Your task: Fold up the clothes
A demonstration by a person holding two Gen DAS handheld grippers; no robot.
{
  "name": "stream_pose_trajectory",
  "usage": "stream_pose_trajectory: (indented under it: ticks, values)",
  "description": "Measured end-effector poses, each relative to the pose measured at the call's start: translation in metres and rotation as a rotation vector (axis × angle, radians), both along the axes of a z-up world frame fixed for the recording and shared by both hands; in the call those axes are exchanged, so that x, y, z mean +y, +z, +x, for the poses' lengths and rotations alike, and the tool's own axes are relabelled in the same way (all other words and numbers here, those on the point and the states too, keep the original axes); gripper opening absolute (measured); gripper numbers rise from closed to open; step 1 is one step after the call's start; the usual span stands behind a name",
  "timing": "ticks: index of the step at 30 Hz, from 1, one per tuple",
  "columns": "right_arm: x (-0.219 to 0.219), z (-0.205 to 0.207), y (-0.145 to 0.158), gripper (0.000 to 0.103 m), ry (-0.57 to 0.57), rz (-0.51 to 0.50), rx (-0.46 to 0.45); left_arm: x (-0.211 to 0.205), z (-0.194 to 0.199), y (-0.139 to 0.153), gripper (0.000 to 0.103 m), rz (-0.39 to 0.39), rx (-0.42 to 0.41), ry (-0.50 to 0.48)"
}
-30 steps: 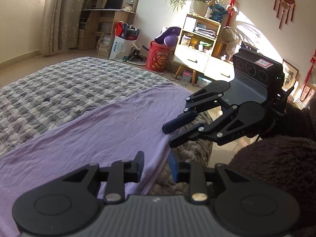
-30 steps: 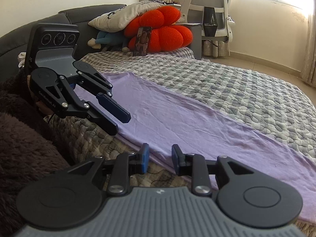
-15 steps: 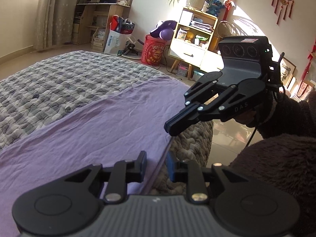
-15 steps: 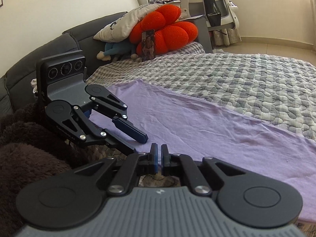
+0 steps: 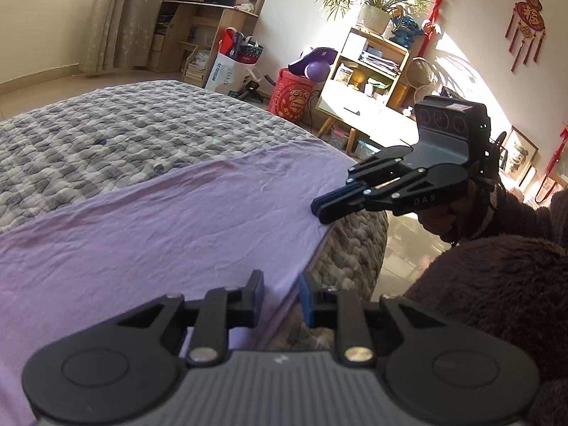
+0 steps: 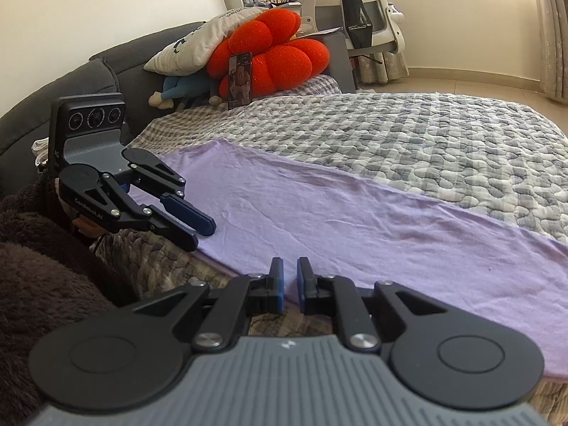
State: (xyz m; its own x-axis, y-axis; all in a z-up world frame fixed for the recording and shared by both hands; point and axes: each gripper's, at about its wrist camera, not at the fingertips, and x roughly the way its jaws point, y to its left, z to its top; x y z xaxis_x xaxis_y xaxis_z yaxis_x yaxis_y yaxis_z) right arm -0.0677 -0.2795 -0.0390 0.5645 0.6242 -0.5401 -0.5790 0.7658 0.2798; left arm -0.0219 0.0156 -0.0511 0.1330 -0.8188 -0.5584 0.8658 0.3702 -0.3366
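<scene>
lilac garment spread flat along the near edge of a bed, over a grey-and-white checked quilt with a puffy, pebbled stitch; the cloth is thin, smooth and lightly creased, its hem running along the mattress corner.

left gripper, black linkage arms with blue pads: jaws opening, a clear gap between the fingers, straddling the garment's hem without pressing it. right gripper, same build: jaws opening, a narrow slit between the pads just above the hem, nothing pinched. each gripper shows in the other's view, near the same edge, borne on a dark fleecy sleeve.

containers: a red bucket on the floor with purple items on top, a white paper bag with contents too small to tell, and an open wooden shelf unit holding papers and small objects under a potted plant.

at the bed's head, a lobed orange plush cushion, a grey pillow and an upright phone.
</scene>
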Motion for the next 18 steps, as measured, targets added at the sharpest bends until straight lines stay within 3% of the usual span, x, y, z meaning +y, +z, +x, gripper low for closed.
stream_pose_trajectory:
  ticks: [3,8,10,13,18]
  values:
    - [-0.012,-0.01,0.001,0.014,-0.035,0.026,0.008,0.021,-0.002,-0.002,0.022,-0.037,0.067,0.004]
    - [-0.033,-0.026,0.004,0.018,-0.134,0.057,0.015,0.054,-0.007,0.006,0.026,-0.064,0.043,0.084]
    - [-0.04,-0.031,0.004,0.038,-0.171,0.075,0.022,0.069,-0.002,0.011,0.037,-0.08,0.021,0.155]
    - [-0.047,-0.037,0.003,0.039,-0.215,0.09,0.031,0.092,0.01,0.008,0.038,-0.079,0.014,0.278]
    - [-0.053,-0.045,0.003,0.04,-0.272,0.104,0.042,0.12,0.009,-0.005,0.036,-0.032,0.035,0.347]
